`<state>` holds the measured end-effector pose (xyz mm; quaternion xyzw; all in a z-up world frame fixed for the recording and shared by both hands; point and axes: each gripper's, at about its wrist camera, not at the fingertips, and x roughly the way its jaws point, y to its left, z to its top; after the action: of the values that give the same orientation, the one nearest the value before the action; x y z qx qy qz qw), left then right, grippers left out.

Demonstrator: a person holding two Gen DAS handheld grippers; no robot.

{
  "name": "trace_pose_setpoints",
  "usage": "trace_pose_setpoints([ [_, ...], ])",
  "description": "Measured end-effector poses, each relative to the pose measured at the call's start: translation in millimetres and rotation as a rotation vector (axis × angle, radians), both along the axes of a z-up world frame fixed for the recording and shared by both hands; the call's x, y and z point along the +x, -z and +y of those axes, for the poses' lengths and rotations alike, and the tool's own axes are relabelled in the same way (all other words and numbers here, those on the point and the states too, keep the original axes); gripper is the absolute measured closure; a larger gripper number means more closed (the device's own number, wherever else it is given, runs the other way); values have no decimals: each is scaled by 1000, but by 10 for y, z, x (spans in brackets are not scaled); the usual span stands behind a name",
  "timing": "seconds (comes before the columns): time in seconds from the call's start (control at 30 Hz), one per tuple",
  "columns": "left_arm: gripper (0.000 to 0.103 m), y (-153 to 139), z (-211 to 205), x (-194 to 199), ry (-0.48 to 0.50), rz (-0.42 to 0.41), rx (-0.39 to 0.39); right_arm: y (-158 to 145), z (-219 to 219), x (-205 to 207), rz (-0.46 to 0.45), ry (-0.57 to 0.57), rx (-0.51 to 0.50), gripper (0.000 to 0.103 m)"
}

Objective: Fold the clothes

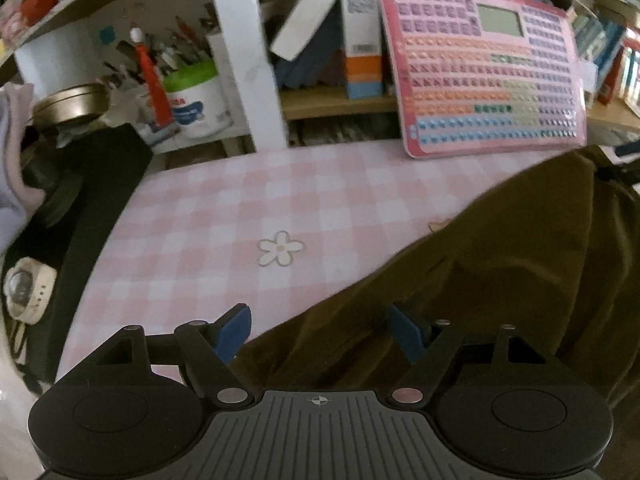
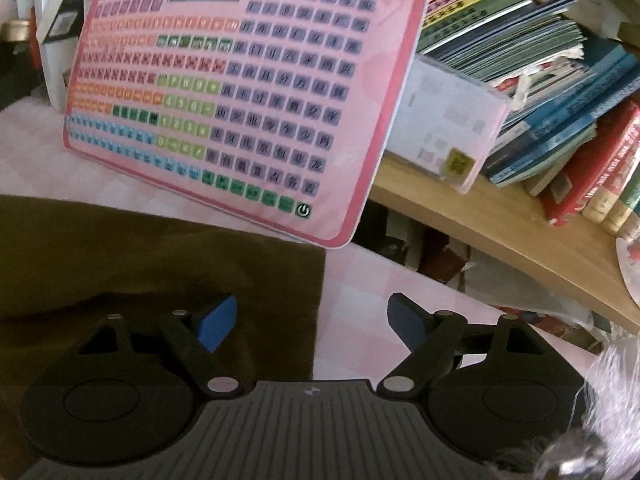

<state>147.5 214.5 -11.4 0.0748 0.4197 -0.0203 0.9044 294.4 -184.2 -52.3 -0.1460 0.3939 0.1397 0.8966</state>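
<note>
A dark olive garment (image 1: 500,272) lies spread on the pink checked tablecloth (image 1: 224,216), filling the right half of the left wrist view. My left gripper (image 1: 320,332) hangs open over the garment's left edge, blue pads wide apart, nothing pinched between them. In the right wrist view the same garment (image 2: 160,264) covers the lower left, its right edge running down between the fingers. My right gripper (image 2: 312,324) is open above that edge, the left pad (image 2: 218,322) over cloth, the right pad over bare tablecloth (image 2: 360,292).
A pink toy keyboard tablet (image 1: 484,68) leans against the wooden shelf (image 2: 500,220) at the table's back, close to the garment's far edge. Books (image 2: 560,92) are stacked on the shelf. A black object (image 1: 80,216), a watch (image 1: 28,288) and a pen tub (image 1: 196,100) sit left.
</note>
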Motion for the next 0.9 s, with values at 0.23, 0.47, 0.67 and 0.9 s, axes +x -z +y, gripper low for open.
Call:
trace_pose_setpoints([
  [0.23, 33, 142, 0, 72, 65, 38, 3, 49, 2, 50, 3, -6, 35, 24],
  [0.47, 91, 194, -10, 137, 178, 73, -72, 44, -96, 135, 80, 15, 185, 65],
  [0.67, 99, -361, -54, -62, 141, -154, -26, -323, -53, -51, -38, 8, 227, 95],
  [0.9, 99, -639, -108, -456, 230, -272, -34, -808, -243, -701, -200, 132, 288, 95],
])
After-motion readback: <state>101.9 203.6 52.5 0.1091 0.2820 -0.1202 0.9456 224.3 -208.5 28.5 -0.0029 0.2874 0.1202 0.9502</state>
